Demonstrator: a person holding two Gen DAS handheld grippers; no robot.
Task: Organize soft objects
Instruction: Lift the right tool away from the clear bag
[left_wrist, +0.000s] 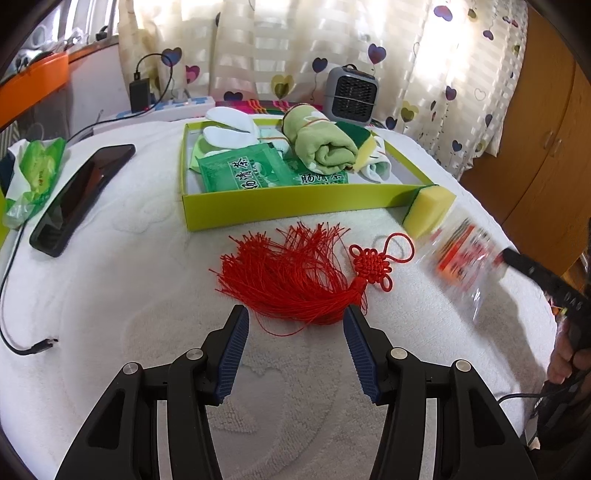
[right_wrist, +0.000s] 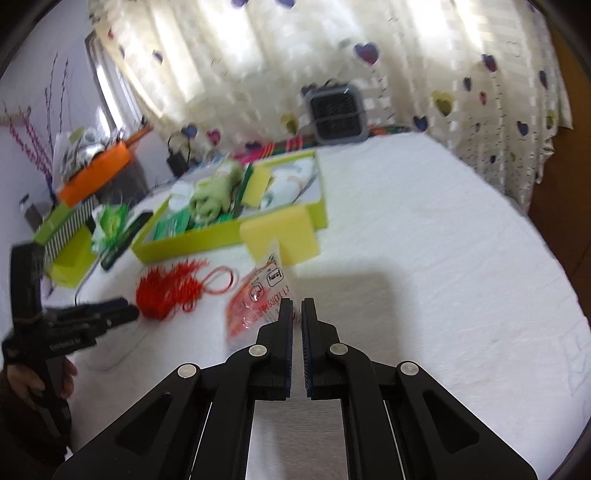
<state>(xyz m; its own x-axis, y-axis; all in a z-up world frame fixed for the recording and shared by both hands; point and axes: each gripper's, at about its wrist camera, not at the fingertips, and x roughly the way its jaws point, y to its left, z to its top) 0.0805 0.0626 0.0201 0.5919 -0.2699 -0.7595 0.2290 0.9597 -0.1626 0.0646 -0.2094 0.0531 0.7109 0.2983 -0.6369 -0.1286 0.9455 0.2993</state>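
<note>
Soft things lie on a white fuzzy cloth spread over the tabletop. A clear crinkly plastic bag with orange and red print is pinched at one edge by the right gripper, whose jaws are squeezed tight on it. In the left wrist view the bag looks smeared and its words cannot be read. It is long and flat, and its long side runs away from the gripper toward a blocky yellow sponge by the corner of the yellow-green box. Inside that low, flat box are a rolled green towel, white socks and shiny green packets. A stringy red tassel with a knot lies just ahead of the left gripper, which is released and grasps nothing.
</note>
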